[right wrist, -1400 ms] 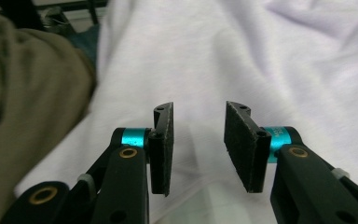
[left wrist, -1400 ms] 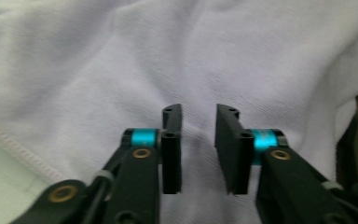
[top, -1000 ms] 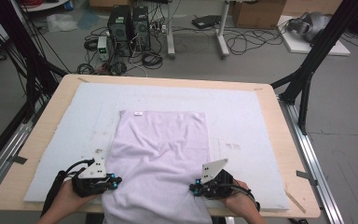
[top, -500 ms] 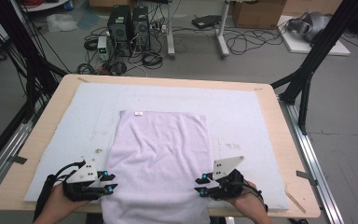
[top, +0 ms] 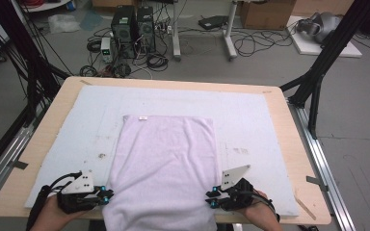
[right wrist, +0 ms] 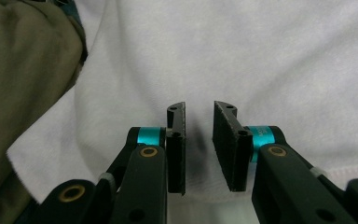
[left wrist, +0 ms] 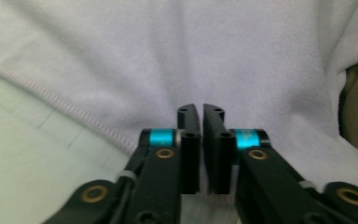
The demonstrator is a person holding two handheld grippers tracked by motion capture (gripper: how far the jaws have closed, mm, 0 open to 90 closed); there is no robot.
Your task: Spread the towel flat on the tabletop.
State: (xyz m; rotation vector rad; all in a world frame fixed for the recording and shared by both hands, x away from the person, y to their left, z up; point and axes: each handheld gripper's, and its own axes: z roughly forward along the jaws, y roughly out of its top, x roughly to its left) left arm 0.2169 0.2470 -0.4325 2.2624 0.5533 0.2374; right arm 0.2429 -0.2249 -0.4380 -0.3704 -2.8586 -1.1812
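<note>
2 grippers flank 1 pale lilac towel [top: 164, 168] at the bottom of the high view. At lower left, the left gripper [top: 107, 196] sits just beside the towel's left edge; in its own view [left wrist: 201, 140] the jaws have just been closing to a thin slit, nothing between them. The towel runs from mid-frame down over the near edge of 1 white mat [top: 250, 120] on 1 wooden table [top: 298, 159]. At lower right, the right gripper [top: 211, 197] meets the right edge; its jaws [right wrist: 199, 144], also closing, stand clearly apart, gripping nothing. Bare mat lies open on both sides.
</note>
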